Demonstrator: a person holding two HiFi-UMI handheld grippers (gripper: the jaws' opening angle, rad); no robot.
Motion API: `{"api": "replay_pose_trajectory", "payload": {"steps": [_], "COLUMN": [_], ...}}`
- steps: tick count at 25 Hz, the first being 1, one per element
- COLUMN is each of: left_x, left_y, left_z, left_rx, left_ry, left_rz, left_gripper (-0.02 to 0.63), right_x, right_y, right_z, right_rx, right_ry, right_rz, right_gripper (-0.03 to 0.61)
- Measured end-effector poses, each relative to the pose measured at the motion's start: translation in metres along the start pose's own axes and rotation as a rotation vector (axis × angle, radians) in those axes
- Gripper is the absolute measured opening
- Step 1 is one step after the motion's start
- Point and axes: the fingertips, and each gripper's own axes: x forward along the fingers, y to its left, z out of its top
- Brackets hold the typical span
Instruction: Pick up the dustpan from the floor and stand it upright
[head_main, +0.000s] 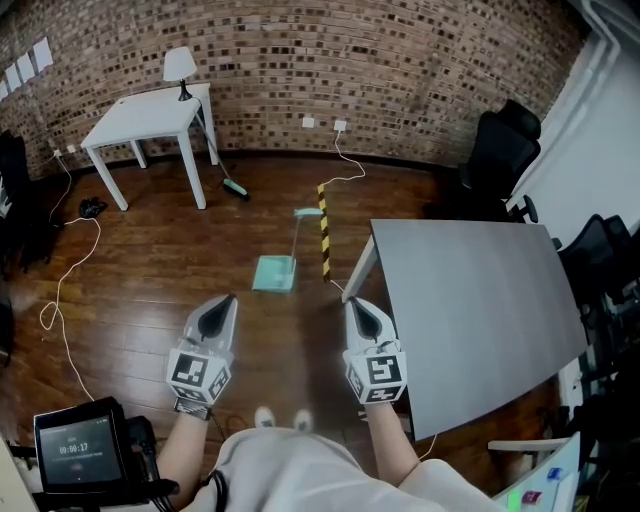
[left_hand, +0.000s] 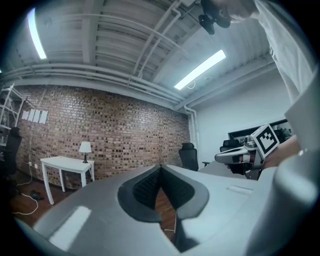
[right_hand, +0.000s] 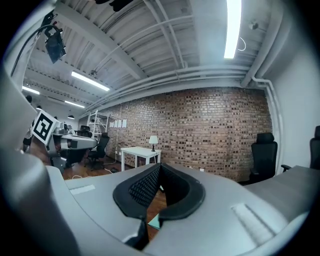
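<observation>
The teal dustpan (head_main: 274, 272) lies flat on the wooden floor, its long pale handle (head_main: 300, 230) running away toward the brick wall. My left gripper (head_main: 223, 303) hovers near the pan's left, short of it, jaws shut on nothing. My right gripper (head_main: 356, 304) hovers on the pan's right beside the grey table's corner, also shut and empty. In the left gripper view the pads (left_hand: 150, 186) meet at the tip. Below the closed pads (right_hand: 145, 186) in the right gripper view, a sliver of the teal dustpan (right_hand: 154, 221) shows.
A grey table (head_main: 480, 300) stands close on the right. A black-and-yellow striped bar (head_main: 324, 230) lies beside the dustpan's handle. A white table (head_main: 150, 115) with a lamp (head_main: 180, 68) stands at the back left, a green brush (head_main: 235, 187) nearby. Cables (head_main: 60, 300) trail across the floor on the left.
</observation>
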Motion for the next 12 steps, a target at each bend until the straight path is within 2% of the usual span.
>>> {"api": "replay_pose_trajectory", "payload": {"steps": [12], "left_x": [-0.0032], "left_y": [-0.0003], "left_z": [-0.0026], "left_rx": [-0.014], "left_ry": [-0.012], "left_rz": [-0.013], "left_gripper": [0.0], "right_x": [-0.0052], "right_y": [0.0002], "right_z": [-0.0072], "right_rx": [0.003], "right_ry": [0.002], "right_rz": [-0.018], "right_gripper": [0.011]}}
